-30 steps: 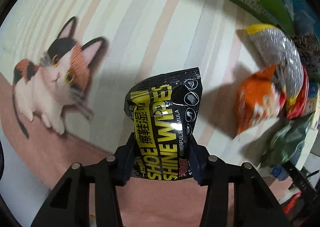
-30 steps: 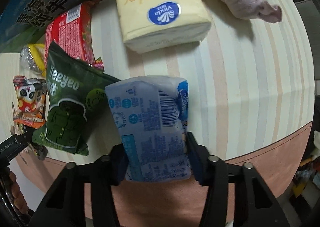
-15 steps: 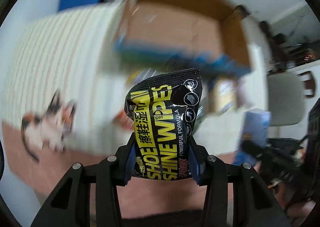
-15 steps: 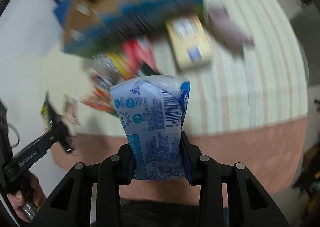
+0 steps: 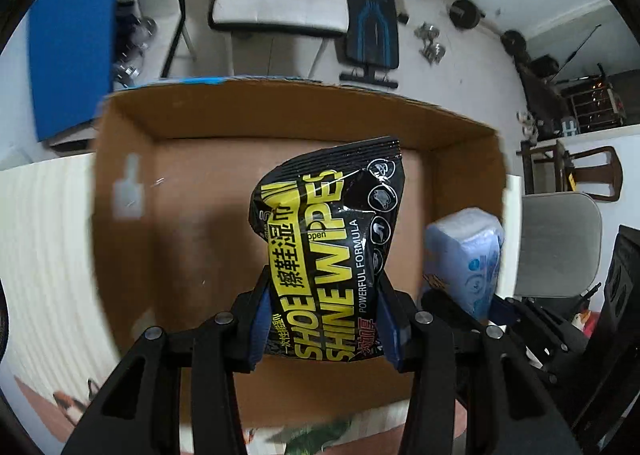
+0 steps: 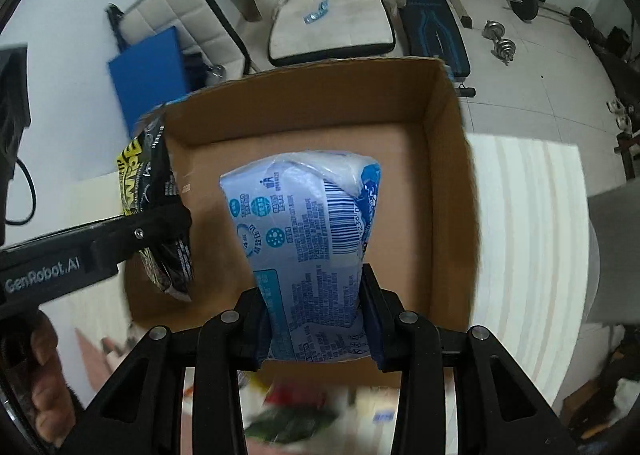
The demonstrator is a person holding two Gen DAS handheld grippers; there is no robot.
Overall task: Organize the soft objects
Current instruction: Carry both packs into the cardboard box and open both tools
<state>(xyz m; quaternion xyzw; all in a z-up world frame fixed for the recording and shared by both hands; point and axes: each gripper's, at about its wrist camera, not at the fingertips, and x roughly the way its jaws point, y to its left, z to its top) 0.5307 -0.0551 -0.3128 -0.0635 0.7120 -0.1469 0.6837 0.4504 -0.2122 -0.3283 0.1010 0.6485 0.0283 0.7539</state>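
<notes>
One black shoe-wipes pack [image 5: 328, 255] clenched in the left gripper [image 5: 323, 325] and one blue tissue pack [image 6: 308, 251] clenched in the right gripper [image 6: 317, 329] hang before one open cardboard box [image 5: 128, 159] on a striped tablecloth [image 6: 528, 223], gym gear beyond.

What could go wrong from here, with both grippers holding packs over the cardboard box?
1. Both grippers are crowded over one cardboard box: the left gripper with the shoe shine wipes pack and the right gripper with the blue tissue pack sit side by side, so they might collide when releasing.
2. The tissue pack hangs near the box's right wall in the left wrist view; it could catch the rim and land outside.
3. Each soft pack is pinched only at its lower end and may slip early.
</notes>
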